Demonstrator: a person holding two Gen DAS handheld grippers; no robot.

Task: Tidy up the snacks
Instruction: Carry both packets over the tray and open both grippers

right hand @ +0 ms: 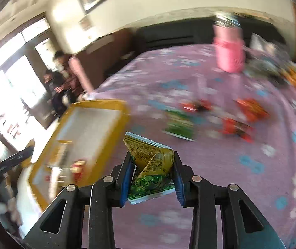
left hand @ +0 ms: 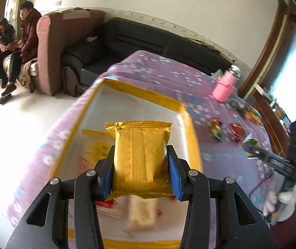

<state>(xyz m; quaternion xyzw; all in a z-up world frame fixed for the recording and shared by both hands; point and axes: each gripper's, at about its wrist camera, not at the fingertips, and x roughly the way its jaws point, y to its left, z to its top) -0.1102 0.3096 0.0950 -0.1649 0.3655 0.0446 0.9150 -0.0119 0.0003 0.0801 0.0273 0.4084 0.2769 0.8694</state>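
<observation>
STEP: carrying snacks to tray | left hand-held gripper [left hand: 140, 166] pinching gold packet [left hand: 140, 155] over yellow-rimmed tray [left hand: 189, 114] | right hand-held gripper [right hand: 153, 176] pinching green packet [right hand: 151, 170] above table, tray at 10 o'clock | NEXT: lower, release inside rim.

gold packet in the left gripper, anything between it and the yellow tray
Nothing visible blocks it. The left gripper holds the gold packet right over the yellow tray. A pale wrapped snack already lies in the tray just under the packet; the far part of the tray floor looks bare.
</observation>
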